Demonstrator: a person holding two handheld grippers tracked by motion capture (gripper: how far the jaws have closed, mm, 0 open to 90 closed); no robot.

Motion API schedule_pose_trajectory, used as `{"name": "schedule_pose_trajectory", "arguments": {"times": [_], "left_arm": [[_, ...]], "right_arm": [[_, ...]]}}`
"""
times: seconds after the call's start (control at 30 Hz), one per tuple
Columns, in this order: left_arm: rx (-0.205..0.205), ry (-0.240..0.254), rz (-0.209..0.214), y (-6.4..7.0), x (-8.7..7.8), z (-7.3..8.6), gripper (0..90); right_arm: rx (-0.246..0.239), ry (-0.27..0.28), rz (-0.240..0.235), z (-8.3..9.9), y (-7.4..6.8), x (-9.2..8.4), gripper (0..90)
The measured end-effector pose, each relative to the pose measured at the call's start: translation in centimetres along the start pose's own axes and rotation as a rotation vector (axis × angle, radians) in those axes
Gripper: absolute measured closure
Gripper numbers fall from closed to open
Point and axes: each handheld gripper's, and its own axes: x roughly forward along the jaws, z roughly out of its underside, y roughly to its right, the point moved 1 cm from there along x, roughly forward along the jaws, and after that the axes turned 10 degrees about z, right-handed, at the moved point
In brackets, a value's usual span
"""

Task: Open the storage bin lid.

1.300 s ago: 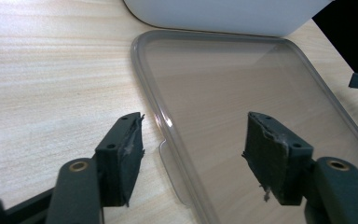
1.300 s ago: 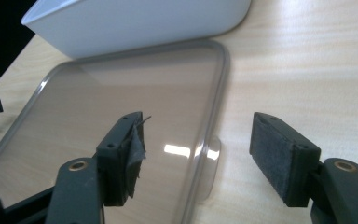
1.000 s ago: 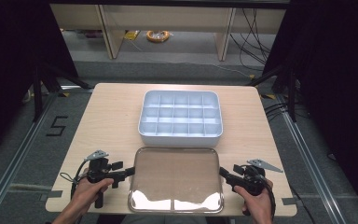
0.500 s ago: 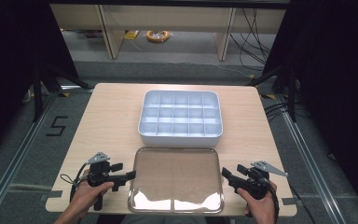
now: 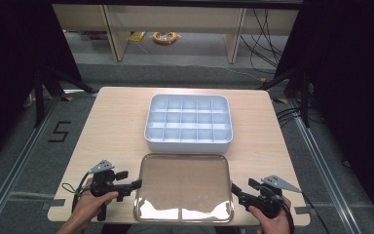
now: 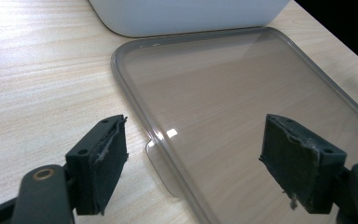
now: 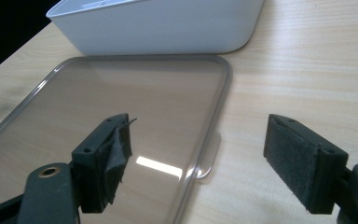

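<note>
Two grippers — left gripper [image 5: 135, 184] and right gripper [image 5: 236, 191] — flanked the clear lid [image 5: 185, 187] lying before the white organizer box [image 5: 189, 123], jaws wide, holding nothing. Risk: the thin glossy rim slipping from uneven pinches.

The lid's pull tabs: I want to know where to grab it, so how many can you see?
2. One tab juts from the lid's left edge, between the left tongs; the other tab juts from its right edge, between the right tongs.

The divided bin [image 6: 186, 16] is cut off by the top edge in both gripper views, its compartments hidden.
</note>
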Motion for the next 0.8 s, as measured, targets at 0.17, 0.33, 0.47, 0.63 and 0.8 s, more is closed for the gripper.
{"name": "schedule_pose_trajectory", "arguments": {"times": [0.17,0.33,0.47,0.63,0.8], "left_arm": [[0.004,0.005,0.000,0.2,-0.4,0.3,21.8],[0.011,-0.008,0.005,0.3,-0.7,0.5,21.2],[0.004,-0.006,0.012,0.4,-0.9,0.8,21.1],[0.005,0.003,0.013,0.7,-1.4,1.1,21.0],[0.011,0.002,0.013,1.1,-2.0,1.7,21.2]], "right_arm": [[-0.015,-0.008,0.006,0.5,-0.1,-0.4,23.1],[-0.031,-0.025,0.004,0.8,-0.2,-0.8,22.1],[-0.044,-0.031,-0.012,1.2,-0.9,-1.0,21.2],[-0.067,-0.019,-0.009,1.5,-0.8,-1.0,21.2],[-0.029,-0.040,-0.011,2.0,-1.1,-1.7,21.2]]}}
